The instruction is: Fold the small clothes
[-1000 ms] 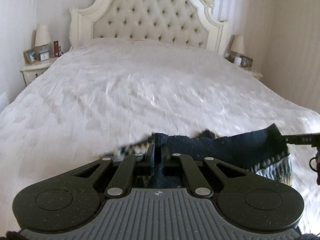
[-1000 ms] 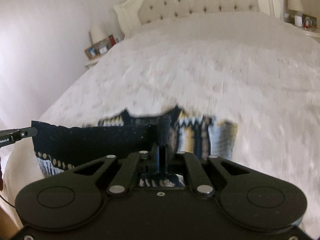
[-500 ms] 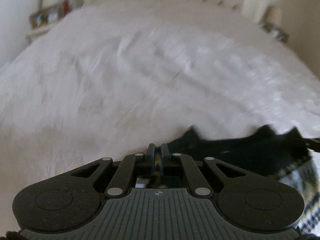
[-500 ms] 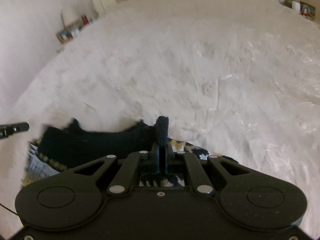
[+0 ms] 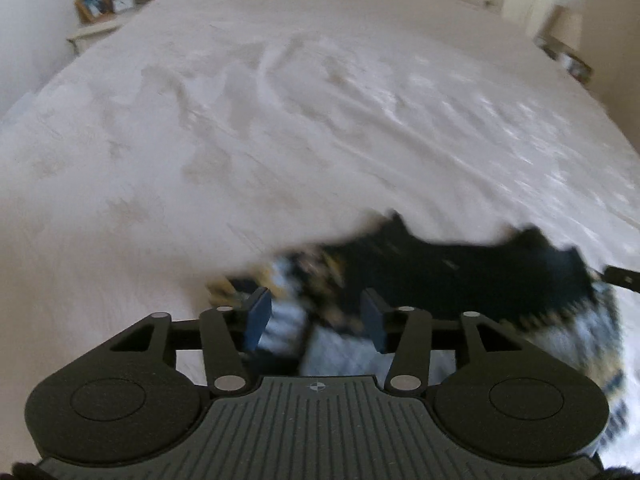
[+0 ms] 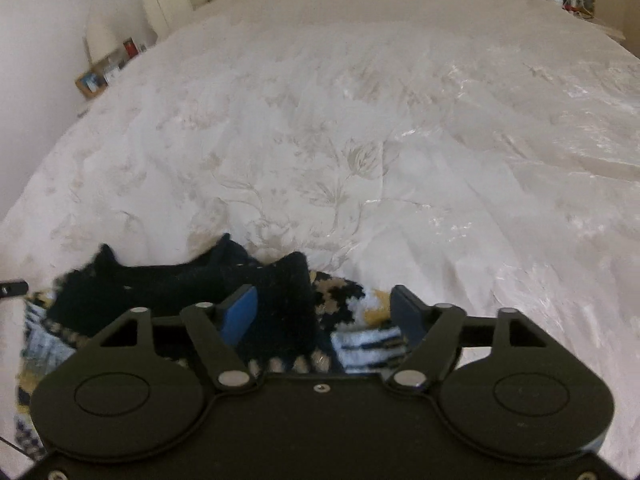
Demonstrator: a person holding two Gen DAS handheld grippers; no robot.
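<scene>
Both grippers releasing: left gripper (image 5: 316, 322) and right gripper (image 6: 324, 312) jaws are opening, knit sweater (image 6: 180, 284) between the pads but no longer pinched. It lies folded over on the bedspread (image 6: 360, 140). Next we regrip an edge for another fold.

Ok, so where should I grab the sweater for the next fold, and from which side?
Judging by how it lies, take the sweater by its patterned right end, coming down from above on the near side. That end lies flat on the bed and sticks out past the dark folded layer.
</scene>
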